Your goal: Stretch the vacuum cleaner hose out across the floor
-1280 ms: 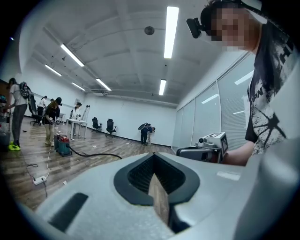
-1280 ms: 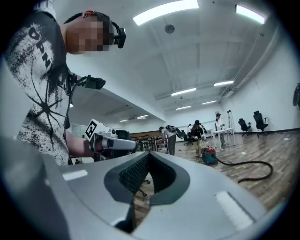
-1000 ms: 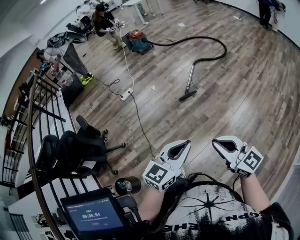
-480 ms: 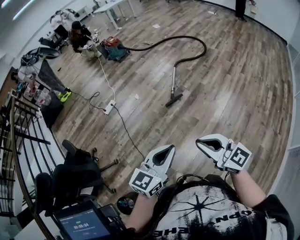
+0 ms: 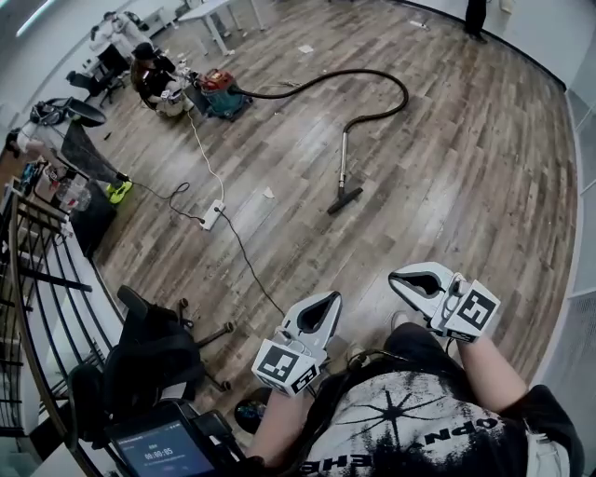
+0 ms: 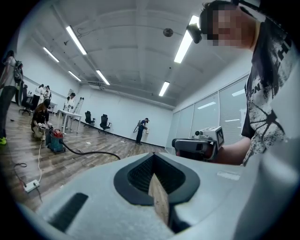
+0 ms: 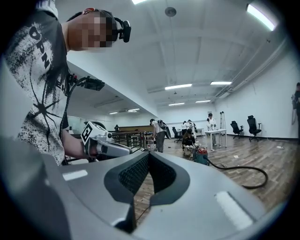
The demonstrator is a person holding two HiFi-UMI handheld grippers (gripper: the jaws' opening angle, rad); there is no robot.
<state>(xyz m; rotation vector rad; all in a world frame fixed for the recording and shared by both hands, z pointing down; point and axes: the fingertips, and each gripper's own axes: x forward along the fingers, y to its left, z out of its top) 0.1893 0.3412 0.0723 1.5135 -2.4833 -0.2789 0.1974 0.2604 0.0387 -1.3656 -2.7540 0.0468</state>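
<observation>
The red and teal vacuum cleaner stands far off on the wood floor. Its black hose loops to the right and curves back to the metal wand, which ends in the floor head. My left gripper and right gripper are held level in front of my body, well short of the floor head, both shut and empty. The vacuum cleaner and hose show small in the left gripper view past the shut left gripper. In the right gripper view the hose lies beyond the right gripper.
A white power strip with its cable lies on the floor to the left. An office chair and a railing stand at the lower left. A person crouches by the vacuum. Another person stands at the far wall.
I have moved forward over the floor with both grippers, and the head view has swung so the chair and railing lie further to the lower left. Both grippers stay shut and empty.
</observation>
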